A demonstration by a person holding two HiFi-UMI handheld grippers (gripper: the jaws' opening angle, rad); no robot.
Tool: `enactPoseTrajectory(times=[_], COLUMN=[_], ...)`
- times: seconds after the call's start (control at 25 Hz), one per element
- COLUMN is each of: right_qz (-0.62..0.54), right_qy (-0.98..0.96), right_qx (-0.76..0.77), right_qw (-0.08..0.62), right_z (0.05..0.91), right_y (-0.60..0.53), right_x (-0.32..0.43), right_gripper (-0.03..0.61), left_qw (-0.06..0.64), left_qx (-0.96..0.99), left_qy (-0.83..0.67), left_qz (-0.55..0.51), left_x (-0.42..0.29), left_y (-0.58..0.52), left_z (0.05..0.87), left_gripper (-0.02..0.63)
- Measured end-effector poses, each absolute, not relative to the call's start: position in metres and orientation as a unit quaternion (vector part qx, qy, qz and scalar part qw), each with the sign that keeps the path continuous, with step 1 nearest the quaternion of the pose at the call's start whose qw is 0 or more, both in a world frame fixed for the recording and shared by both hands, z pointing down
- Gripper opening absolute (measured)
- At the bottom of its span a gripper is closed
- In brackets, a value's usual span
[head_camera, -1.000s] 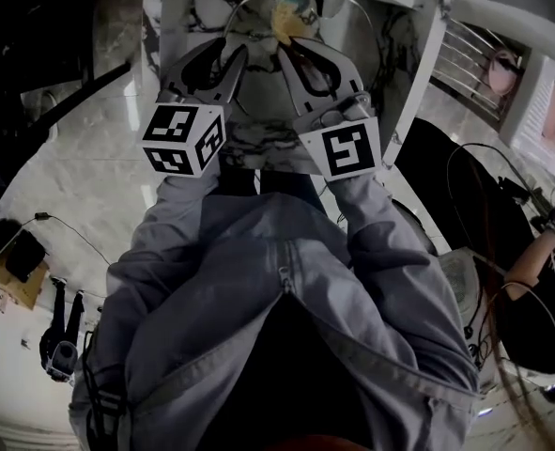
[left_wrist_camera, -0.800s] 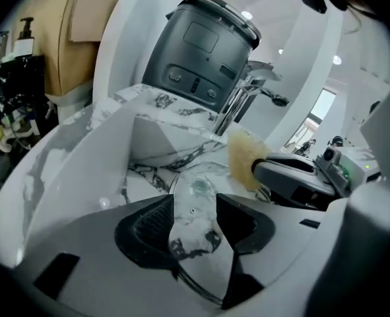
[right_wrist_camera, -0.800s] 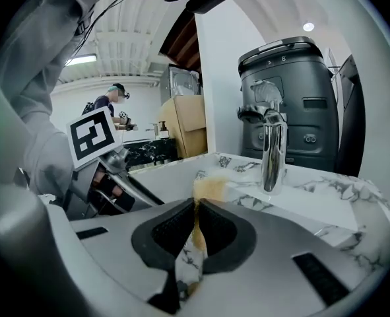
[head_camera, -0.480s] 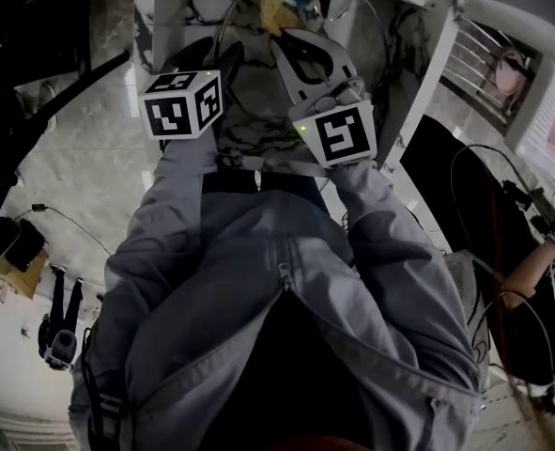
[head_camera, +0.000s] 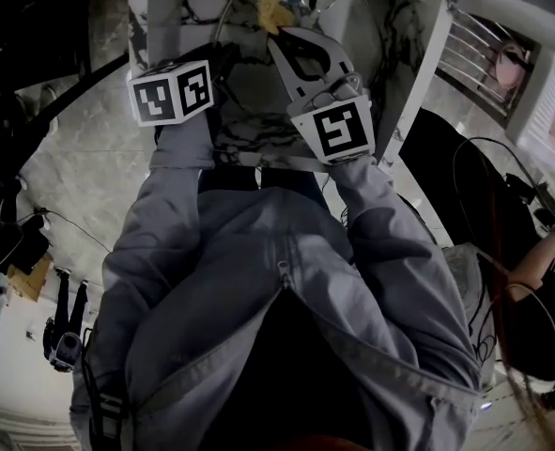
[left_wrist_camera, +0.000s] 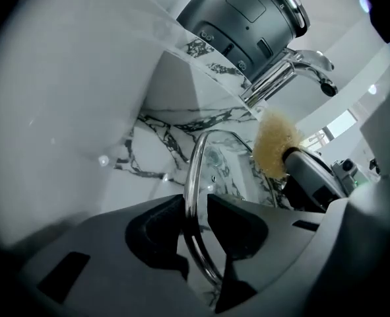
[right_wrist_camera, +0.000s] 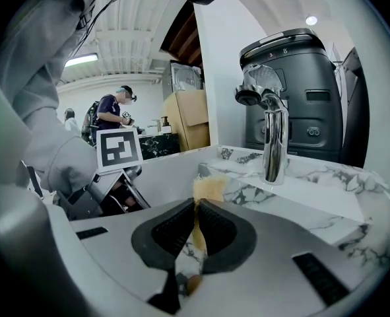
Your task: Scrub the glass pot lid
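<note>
Left gripper view: the left gripper (left_wrist_camera: pixel 195 207) has its jaws closing on the metal rim of the glass pot lid (left_wrist_camera: pixel 218 167). The rim stands edge-on between the two pads, and the lid is held upright above the marble sink (left_wrist_camera: pixel 156 144). Against the head view of a second ago, this gripper's marker cube (head_camera: pixel 172 92) has moved forward and tilted. We judge that the left jaws let go briefly and are taking a fresh hold further along the rim. To the right, the yellow sponge (left_wrist_camera: pixel 272 144) sits just beside the lid's far edge; contact cannot be confirmed. The right gripper (right_wrist_camera: pixel 197 224) remains clamped tight on that sponge and has advanced slightly toward the faucet (right_wrist_camera: pixel 272 144). In our assessment, scrubbing can resume on a new part of the glass once the lid is firmly held.
</note>
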State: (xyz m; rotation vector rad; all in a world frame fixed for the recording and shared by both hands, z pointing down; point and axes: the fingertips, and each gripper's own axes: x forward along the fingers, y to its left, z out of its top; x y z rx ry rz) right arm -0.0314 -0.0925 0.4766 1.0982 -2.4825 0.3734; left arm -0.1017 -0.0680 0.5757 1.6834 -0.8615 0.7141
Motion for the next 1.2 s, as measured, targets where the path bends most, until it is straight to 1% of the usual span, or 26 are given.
enactPoseTrajectory(times=[0.12, 0.24, 0.44, 0.72, 1.0, 1.2], right_qz=[0.139, 0.119, 0.1, 0.023, -0.033, -0.027], right_qy=[-0.884, -0.886, -0.881, -0.868, -0.856, -0.866], right_qx=[0.4, 0.394, 0.402, 0.401, 0.386, 0.329], right_qw=[0.199, 0.213, 0.229, 0.292, 0.343, 0.375], right_z=[0.474, 0.473, 0.472, 0.477, 0.491, 0.515], right_y=[-0.09, -0.088, -0.087, -0.093, -0.1, -0.09], right_x=[-0.029, -0.026, -0.023, -0.018, -0.021, -0.038], right_gripper=[0.043, 0.043, 0.043, 0.043, 0.043, 0.043], left_qw=[0.531, 0.526, 0.506, 0.442, 0.434, 0.432], left_qx=[0.714, 0.725, 0.744, 0.78, 0.78, 0.78], left_qy=[-0.355, -0.349, -0.344, -0.337, -0.345, -0.348], left_qz=[0.287, 0.275, 0.268, 0.287, 0.29, 0.29], left_x=[-0.097, -0.092, -0.086, -0.073, -0.074, -0.073], left_y=[-0.067, -0.065, -0.065, -0.07, -0.068, -0.065], left_z=[0.562, 0.55, 0.533, 0.511, 0.509, 0.508], left_gripper=[0.109, 0.091, 0.075, 0.069, 0.069, 0.069])
